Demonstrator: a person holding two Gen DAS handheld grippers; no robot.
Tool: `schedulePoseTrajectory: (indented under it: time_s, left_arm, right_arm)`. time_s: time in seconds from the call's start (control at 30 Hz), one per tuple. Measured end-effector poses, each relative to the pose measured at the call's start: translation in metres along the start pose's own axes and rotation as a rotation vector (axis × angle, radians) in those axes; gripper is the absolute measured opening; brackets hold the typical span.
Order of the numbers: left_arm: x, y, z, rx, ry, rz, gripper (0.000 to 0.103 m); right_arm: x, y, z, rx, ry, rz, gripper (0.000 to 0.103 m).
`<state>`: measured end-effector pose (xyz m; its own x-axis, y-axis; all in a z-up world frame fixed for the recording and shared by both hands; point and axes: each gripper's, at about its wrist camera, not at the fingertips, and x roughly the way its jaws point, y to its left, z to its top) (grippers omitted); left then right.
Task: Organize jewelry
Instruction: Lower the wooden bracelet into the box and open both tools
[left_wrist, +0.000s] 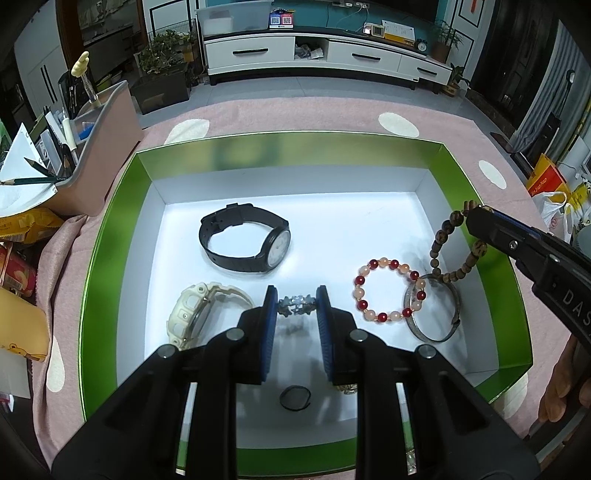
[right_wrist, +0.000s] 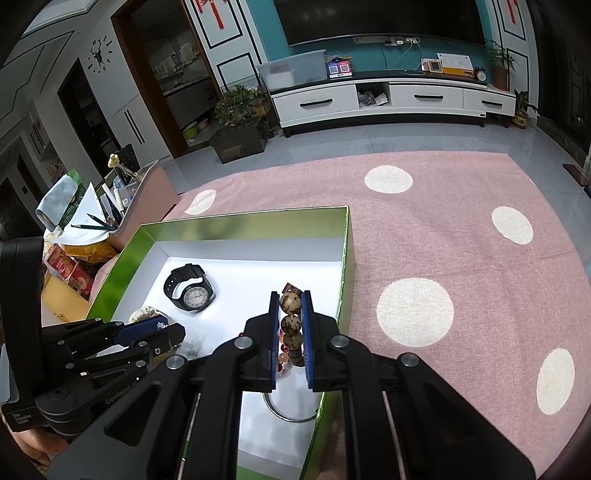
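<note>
A green box (left_wrist: 110, 221) with a white floor holds the jewelry. My left gripper (left_wrist: 295, 304) is shut on a silver star bracelet (left_wrist: 295, 307), held above the box floor. My right gripper (right_wrist: 290, 306) is shut on a brown wooden bead bracelet (right_wrist: 290, 314); in the left wrist view that bracelet (left_wrist: 439, 240) hangs from it (left_wrist: 476, 218) over the box's right side. In the box lie a black watch (left_wrist: 245, 240), a cream watch (left_wrist: 195, 314), a red and pink bead bracelet (left_wrist: 388, 290), a grey bangle (left_wrist: 434, 325) and a black hair tie (left_wrist: 294, 398).
The box sits on a pink cloth with white dots (right_wrist: 443, 240). A pink organizer with pencils and pens (left_wrist: 85, 147) and snack packets (left_wrist: 22, 229) stand at the left. A small gold piece (left_wrist: 347, 388) peeks out behind my left gripper's right finger.
</note>
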<state>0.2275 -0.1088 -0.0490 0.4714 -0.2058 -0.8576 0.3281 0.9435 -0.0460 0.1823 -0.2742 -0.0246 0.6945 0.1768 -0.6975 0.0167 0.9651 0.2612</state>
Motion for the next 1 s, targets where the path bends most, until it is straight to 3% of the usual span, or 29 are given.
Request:
schedulePoseTrajectory:
  time_s: [0.83,1.0]
  left_arm:
    - [0.0008,0.0037,-0.0009,-0.005,0.002,0.007,0.021]
    - [-0.0035,0.0038,0.0001,-0.006,-0.005,0.006,0.029]
  right_arm:
    - [-0.0002,0.0010,0.0021,0.005,0.006,-0.017,0.011]
    - [-0.0003,0.0010,0.0022,0.006,0.005,-0.018,0.013]
